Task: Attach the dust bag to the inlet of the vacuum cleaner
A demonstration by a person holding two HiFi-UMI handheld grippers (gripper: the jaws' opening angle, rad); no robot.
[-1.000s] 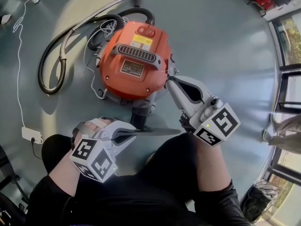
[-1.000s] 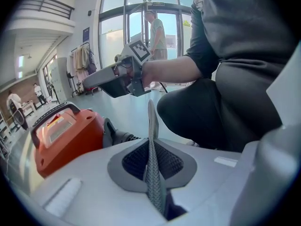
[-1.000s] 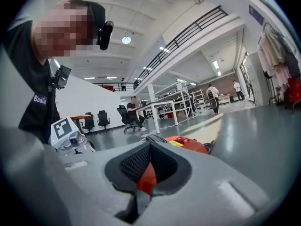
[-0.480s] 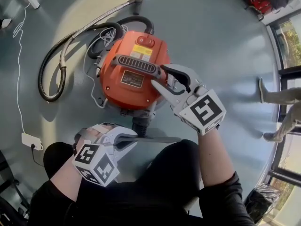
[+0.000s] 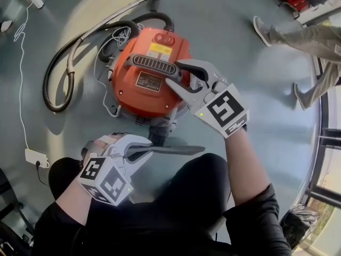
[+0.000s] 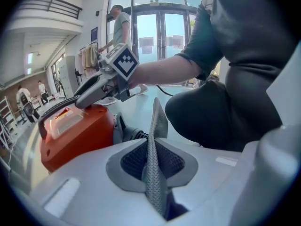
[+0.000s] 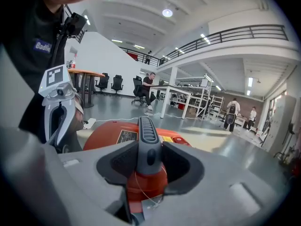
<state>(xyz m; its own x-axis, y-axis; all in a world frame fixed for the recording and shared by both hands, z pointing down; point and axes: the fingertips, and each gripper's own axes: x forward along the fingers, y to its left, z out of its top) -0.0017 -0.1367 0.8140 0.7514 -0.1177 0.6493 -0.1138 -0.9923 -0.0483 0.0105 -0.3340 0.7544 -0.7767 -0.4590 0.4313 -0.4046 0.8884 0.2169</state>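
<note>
Two tools, left tongs clenched on dust bag, right tongs just opening, astride vacuum handle

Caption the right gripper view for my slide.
Right hand-held gripper, jaws just opening, straddles the grey handle of the orange vacuum cleaner.

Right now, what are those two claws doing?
Left gripper: clamped on the grey dust bag, jaws just loosening slightly.
Right gripper: open, just widened, with the black handle of the vacuum cleaner between its jaws.

place: open office-lab hall | evidence: mezzanine railing, desks, office chairs, glass doors
</note>
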